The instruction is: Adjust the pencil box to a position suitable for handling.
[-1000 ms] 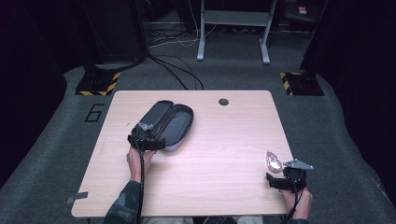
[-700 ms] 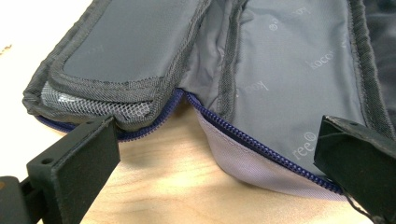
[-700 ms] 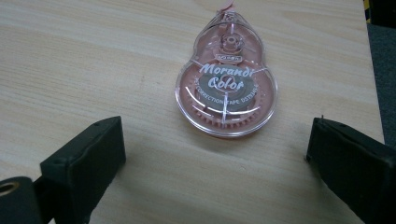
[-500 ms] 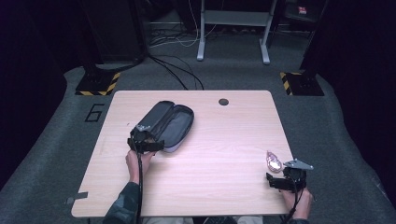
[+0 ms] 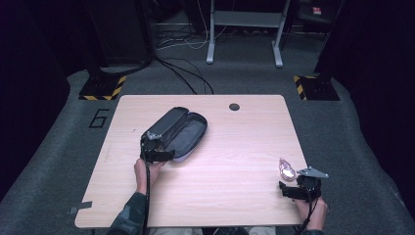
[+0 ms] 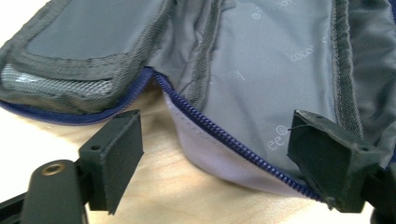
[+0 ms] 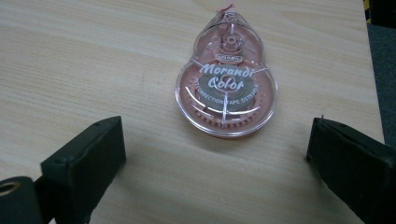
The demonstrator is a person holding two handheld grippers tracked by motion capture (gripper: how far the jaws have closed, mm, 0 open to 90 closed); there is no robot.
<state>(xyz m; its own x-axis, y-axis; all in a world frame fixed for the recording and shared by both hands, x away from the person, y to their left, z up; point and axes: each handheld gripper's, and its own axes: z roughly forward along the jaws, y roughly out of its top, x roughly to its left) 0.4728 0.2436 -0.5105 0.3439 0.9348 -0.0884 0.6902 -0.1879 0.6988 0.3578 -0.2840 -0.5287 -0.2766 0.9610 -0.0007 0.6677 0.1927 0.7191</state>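
**K:** Right gripper view first: right gripper (image 7: 219,158) has its jaws spread wide, nothing between the pads. Both black fingers (image 7: 88,161) sit on the near side of the correction tape dispenser (image 7: 226,86), not touching it.

**M:** Orientation of the dispenser?

**K:** Flat on the table (image 7: 93,56). Long axis runs straight away from the jaws, narrow tip pointing away, fat round end nearest the fingers. It's centred in the gap, just ahead of the pads.

**M:** Build?

**K:** Clear hard plastic shell, gourd outline, pink toothed wheel inside, grey hub, white "Morandi Color" lettering. Table is pale wood-grain laminate.

**M:** Left side?

**K:** Left gripper (image 6: 219,154) is also spread, gripping nothing. Left gripper view shows its fingers (image 6: 114,154) either side of the near end of the open pencil case (image 6: 261,70). Contact with the right pad, can't tell. Grey woven fabric lining, dark blue zipper (image 6: 219,133) along the edge, lilac outer skin, lid flap lying off to the left.

**M:** And from above?

**K:** High view: pencil case (image 5: 183,132) lies left of table centre, long axis diagonal, near-left to far-right, left gripper (image 5: 155,149) at its near end. Correction tape dispenser (image 5: 286,169) is near the right edge, well apart from the case, right gripper (image 5: 299,188) just behind it.
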